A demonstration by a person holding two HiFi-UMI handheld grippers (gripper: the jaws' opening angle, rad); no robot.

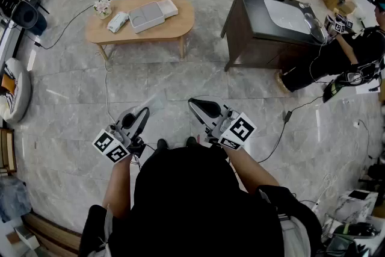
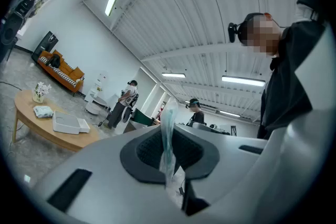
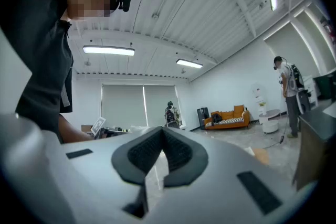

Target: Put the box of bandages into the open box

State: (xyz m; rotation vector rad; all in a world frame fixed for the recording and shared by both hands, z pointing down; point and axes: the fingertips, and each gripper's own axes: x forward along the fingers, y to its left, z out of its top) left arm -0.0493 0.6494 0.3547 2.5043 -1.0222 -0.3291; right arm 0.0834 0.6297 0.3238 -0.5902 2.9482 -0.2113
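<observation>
Head view, looking steeply down. We held the left gripper (image 1: 143, 112) and the right gripper (image 1: 194, 104) low in front of us, both pointing roughly level over the grey tiled floor (image 1: 72, 99).

In the left gripper view, the ribbed pads (image 2: 149, 152) were drawn nearly together. They pinched a thin, translucent strip (image 2: 167, 115), seemingly plastic film, which stood up past the fingertips. We could not tell what the strip was.

In the right gripper view, the pads (image 3: 144, 153) met at their tips, and we saw nothing between them.

The task's things lay well apart from both grippers, on an oval wooden table (image 1: 180, 26) across the floor. The open box (image 1: 146, 17), pale grey and shallow, sat near the middle of the tabletop. A white slab (image 1: 168, 7) rested against its far right corner. The box of bandages (image 1: 118, 21), a small pale packet, lay just beside the open box on its left. We could not tell whether the two touched. A small bunch of flowers (image 1: 102, 8) stood close behind the bandages.

To the right of the table stood a dark cabinet (image 1: 252, 39) with a white basin (image 1: 287, 15) set in its top. A second person (image 1: 355, 51) sat beyond it, and cables (image 1: 60, 30) trailed over the floor.
</observation>
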